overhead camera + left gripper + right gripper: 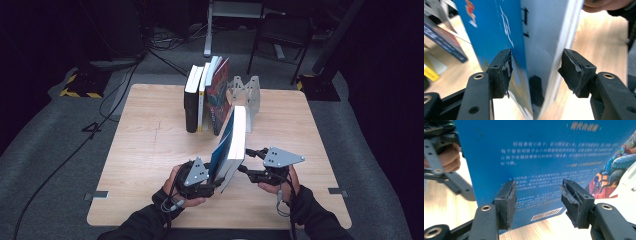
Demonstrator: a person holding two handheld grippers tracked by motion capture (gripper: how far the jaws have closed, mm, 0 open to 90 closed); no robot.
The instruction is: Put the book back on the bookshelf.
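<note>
Book (231, 145), blue-covered, is stood on edge near the table's (150, 150) front, tilted, between both grippers. The left gripper (535, 72) is set astride its spine end, jaws apart, the left pad touching the cover. The right gripper (537, 200) is held with jaws wide, facing the back cover. A row of 4 books (206, 95) is seen behind.

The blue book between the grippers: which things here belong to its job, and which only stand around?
In the job:
- blue book, tilted on the table
- left gripper, jaws open around its edge
- right gripper, open, facing its back cover
- row of books
- white bookend

Standing around:
- chair
- floor cables
</note>
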